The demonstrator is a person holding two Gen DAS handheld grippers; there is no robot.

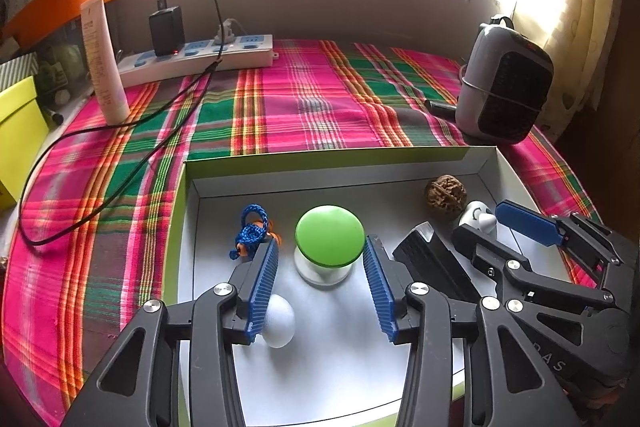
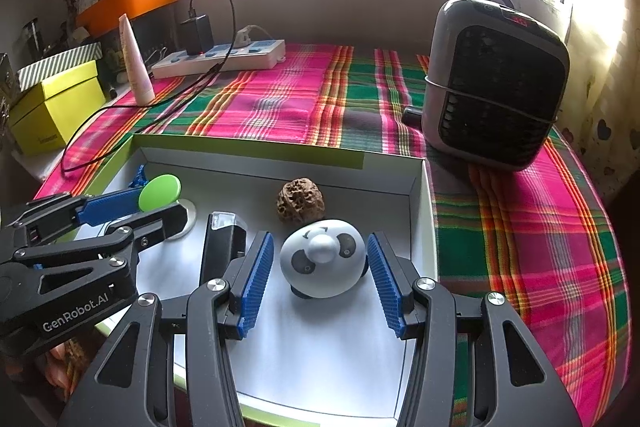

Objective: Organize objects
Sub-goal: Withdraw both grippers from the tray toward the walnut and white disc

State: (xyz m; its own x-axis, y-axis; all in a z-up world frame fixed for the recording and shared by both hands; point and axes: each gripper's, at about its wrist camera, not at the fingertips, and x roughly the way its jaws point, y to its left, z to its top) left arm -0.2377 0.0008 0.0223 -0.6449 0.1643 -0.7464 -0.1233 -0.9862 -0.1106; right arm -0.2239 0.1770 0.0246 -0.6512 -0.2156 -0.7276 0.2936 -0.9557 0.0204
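Observation:
A white box lid (image 1: pixel 336 169) (image 2: pixel 280 157) with green rim lies on the plaid cloth. In it: a green-topped white knob (image 1: pixel 329 237) (image 2: pixel 159 191), a blue cord (image 1: pixel 250 229), a white egg shape (image 1: pixel 280 321), a black lighter-like item (image 1: pixel 430 259) (image 2: pixel 222 245), a walnut (image 1: pixel 445 195) (image 2: pixel 298 206) and a panda toy (image 2: pixel 323 259) (image 1: pixel 478 217). My left gripper (image 1: pixel 322 279) (image 2: pixel 132 207) is open, its fingers either side of the green knob. My right gripper (image 2: pixel 321 275) (image 1: pixel 496 227) is open around the panda toy, with gaps on both sides.
A grey fan heater (image 2: pixel 496 83) (image 1: pixel 504 87) stands at the right behind the box. A power strip with charger and black cable (image 1: pixel 200 55) (image 2: pixel 220 59), a cream tube (image 1: pixel 105 59) and a yellow box (image 2: pixel 56 107) stand at the back left.

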